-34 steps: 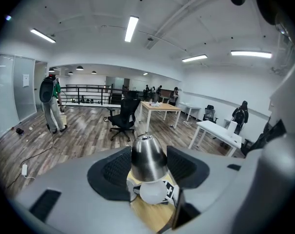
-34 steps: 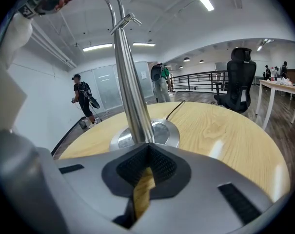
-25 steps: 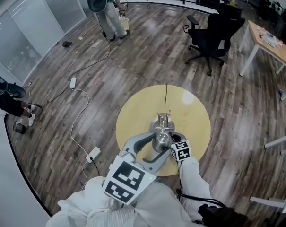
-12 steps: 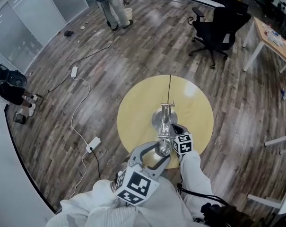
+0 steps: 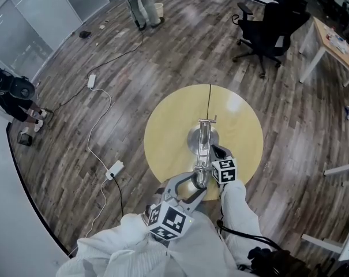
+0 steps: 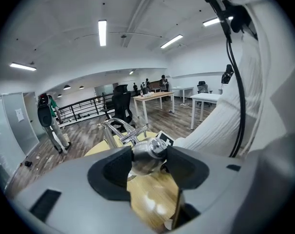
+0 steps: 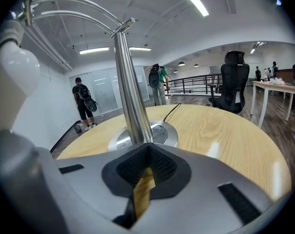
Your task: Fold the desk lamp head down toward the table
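Lamp head (image 6: 146, 156), chrome, sits low over near edge of round table (image 5: 162, 137), pinched between pads of my left gripper (image 5: 194, 184). Right gripper (image 7: 146, 155): jaws pressed nearly together at foot of post (image 7: 130, 96). Only head view shows floor (image 5: 134, 68) open all round, with office chair (image 5: 266, 22) well apart.

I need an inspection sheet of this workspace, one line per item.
Surface: round wooden table.
Job's things: lamp base mid-table, pole upright, lamp head low by the near edge.
Clutter: nothing seen on the table.
Grippers: left hand-held gripper shut on lamp head; right hand-held gripper nearly shut at pole, grip unclear.
Cables: black cord across table; white cord with adapter on floor.
Surroundings: black chair, desk, people standing.
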{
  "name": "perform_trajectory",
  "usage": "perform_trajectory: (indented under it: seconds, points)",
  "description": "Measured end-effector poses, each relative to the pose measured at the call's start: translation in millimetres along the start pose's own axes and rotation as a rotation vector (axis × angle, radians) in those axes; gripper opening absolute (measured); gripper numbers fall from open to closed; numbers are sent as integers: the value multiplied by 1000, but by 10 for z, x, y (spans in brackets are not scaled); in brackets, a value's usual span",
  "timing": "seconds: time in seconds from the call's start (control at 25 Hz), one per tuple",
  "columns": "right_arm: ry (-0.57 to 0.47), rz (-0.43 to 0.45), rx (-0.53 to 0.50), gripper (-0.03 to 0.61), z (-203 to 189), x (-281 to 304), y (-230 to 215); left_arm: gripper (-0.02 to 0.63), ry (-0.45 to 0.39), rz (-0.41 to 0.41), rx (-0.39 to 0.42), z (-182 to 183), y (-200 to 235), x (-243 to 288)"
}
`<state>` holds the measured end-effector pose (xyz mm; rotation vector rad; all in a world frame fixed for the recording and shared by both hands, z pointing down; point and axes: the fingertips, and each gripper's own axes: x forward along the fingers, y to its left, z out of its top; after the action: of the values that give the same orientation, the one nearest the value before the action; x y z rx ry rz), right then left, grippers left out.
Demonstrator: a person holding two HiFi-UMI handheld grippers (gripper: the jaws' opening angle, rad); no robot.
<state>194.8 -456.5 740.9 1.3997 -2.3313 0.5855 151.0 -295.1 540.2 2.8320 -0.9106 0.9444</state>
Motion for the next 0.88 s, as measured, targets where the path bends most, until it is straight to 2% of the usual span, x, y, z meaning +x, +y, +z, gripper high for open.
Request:
perform_trajectory:
  seconds: [0.28,0.48,0.88]
  points:
    - [0,-10,5,12,10,2,10,224,-11,-49,12,-249,-12,151]
    - [3,-11,9,12,-14,16,-3,224,31,-115,-51,-484,31,357]
    - [17,-23,4,12,-20,28,6,193,89,-118,-94,-832,259,806]
